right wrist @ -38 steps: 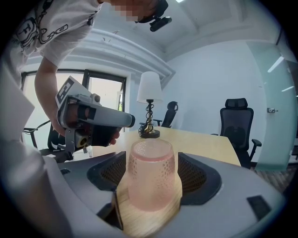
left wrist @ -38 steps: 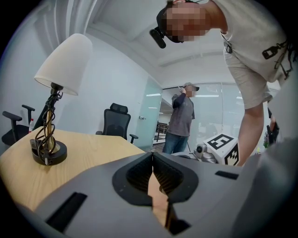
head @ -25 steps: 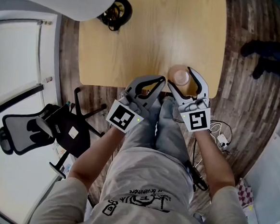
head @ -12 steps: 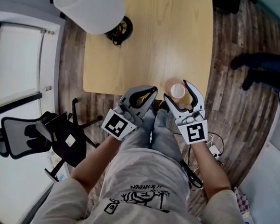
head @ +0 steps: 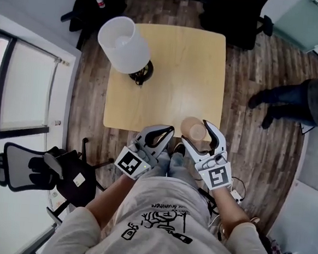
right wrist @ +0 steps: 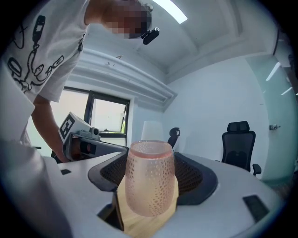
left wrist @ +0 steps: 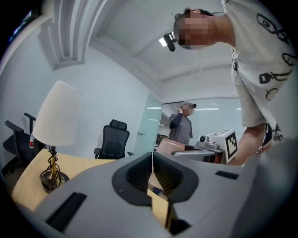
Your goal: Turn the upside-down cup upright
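Both claws have come up from the table (head: 169, 69): the right claw (head: 194, 133) now carries the pink cup (right wrist: 150, 179), clamped between wide-spread jaws above the near edge, the left claw (head: 169, 131) is closed and empty, so turning can probably begin.

Pink dimpled cup (right wrist: 150, 179), pale wood table (head: 169, 69), seemingly white lampshade (head: 123, 43).

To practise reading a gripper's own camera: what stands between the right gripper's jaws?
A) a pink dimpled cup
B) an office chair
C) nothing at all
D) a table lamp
A: the right gripper view shows the pink dimpled cup standing between the jaws of the right gripper, one jaw against each side of it.
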The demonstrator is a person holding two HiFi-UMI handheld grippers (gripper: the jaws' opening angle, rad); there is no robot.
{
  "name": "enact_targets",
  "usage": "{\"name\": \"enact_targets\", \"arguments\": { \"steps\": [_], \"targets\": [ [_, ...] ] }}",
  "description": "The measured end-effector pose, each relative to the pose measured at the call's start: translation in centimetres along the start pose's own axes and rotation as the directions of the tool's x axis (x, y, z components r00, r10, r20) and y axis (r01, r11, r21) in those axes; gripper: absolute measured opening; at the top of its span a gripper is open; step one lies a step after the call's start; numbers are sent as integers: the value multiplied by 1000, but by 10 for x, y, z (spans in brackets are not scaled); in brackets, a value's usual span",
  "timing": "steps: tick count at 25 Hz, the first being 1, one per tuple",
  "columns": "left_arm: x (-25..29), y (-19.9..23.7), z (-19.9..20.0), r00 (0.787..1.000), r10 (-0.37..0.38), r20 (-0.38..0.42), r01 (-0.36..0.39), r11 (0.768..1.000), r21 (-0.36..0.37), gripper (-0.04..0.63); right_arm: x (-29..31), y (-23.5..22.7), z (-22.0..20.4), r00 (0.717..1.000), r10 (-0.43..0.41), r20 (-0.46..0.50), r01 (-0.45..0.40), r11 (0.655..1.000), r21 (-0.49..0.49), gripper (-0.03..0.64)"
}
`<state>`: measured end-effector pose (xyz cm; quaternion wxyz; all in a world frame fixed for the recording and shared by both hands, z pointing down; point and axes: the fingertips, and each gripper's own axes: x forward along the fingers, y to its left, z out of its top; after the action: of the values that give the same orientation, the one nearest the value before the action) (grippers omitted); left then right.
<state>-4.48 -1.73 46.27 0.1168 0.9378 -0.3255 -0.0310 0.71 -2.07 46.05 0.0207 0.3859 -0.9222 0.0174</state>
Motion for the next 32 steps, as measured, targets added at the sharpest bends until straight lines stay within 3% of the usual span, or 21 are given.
{"name": "enact_targets", "arguments": {
  "steps": [8, 16, 18, 21, 24, 26, 32],
  "targets": [
    [-1, -21, 41, 999, -40, 29, 40, 999, 19, 11, -17, 14, 65, 998, 5, 57, -4, 1000, -22, 321],
    [-9, -33, 71, 996, -70, 59, 68, 997, 33, 12, -26, 25, 93, 997, -2, 80, 2, 1000, -5, 321],
    [-10, -35, 75, 995, -83, 56, 81, 996, 37, 12, -29, 22, 91, 996, 0, 89, -4, 999, 38, 321],
    [-11, -36, 79, 994, -96, 57, 94, 995, 39, 14, -34, 9, 91, 990, -35, 136, 6, 978, 208, 321],
    [-12, -38, 83, 993, -106, 60, 104, 994, 26, 43, -40, -6, 90, 976, -91, 195, 5, 915, 403, 321],
    [-12, -40, 84, 991, -118, 64, 118, 993, 0, 72, -44, -17, 89, 963, -138, 230, -3, 852, 523, 321],
    [-10, -53, 87, 982, -181, 59, 185, 980, -72, 146, -54, -47, 82, 913, -282, 295, -71, 603, 794, 321]
  ]
}}
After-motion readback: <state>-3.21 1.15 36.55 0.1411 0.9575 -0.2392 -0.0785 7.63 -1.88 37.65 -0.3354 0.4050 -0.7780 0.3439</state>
